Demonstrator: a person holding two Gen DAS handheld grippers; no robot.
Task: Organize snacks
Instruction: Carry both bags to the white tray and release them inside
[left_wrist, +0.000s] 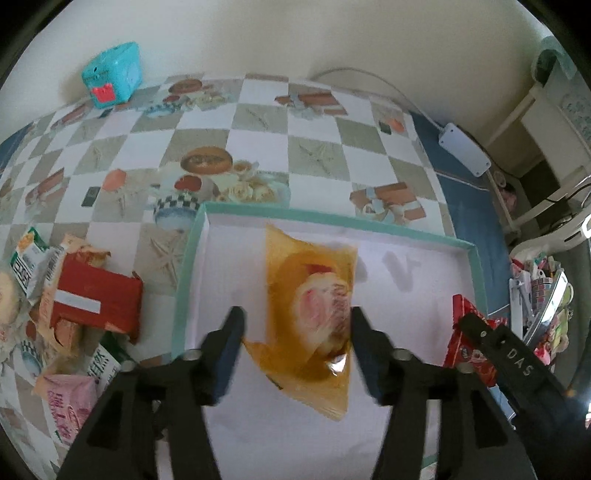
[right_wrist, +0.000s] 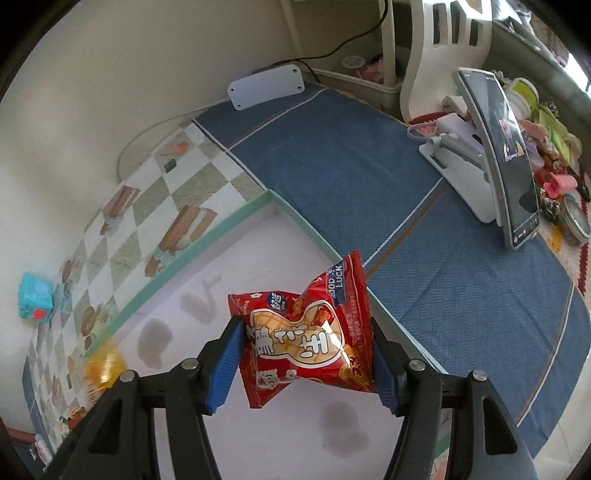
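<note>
A shallow white box with a teal rim (left_wrist: 192, 258) lies on the table. In the left wrist view my left gripper (left_wrist: 295, 332) is open, its fingers on either side of an orange-wrapped pastry packet (left_wrist: 314, 302) that is blurred and lies in or just above the box. The right gripper (left_wrist: 491, 339) shows at the right edge with a red packet. In the right wrist view my right gripper (right_wrist: 308, 347) is shut on a red peanut snack packet (right_wrist: 306, 332), held over the box (right_wrist: 207, 236). The orange packet (right_wrist: 103, 365) shows at lower left.
A pile of snack packets (left_wrist: 74, 314) lies left of the box on the checkered tablecloth (left_wrist: 221, 122). A teal toy (left_wrist: 110, 74) stands at the back. A blue mat (right_wrist: 424, 221), a phone on a stand (right_wrist: 506, 158), a white power strip (right_wrist: 264, 86) and clutter lie to the right.
</note>
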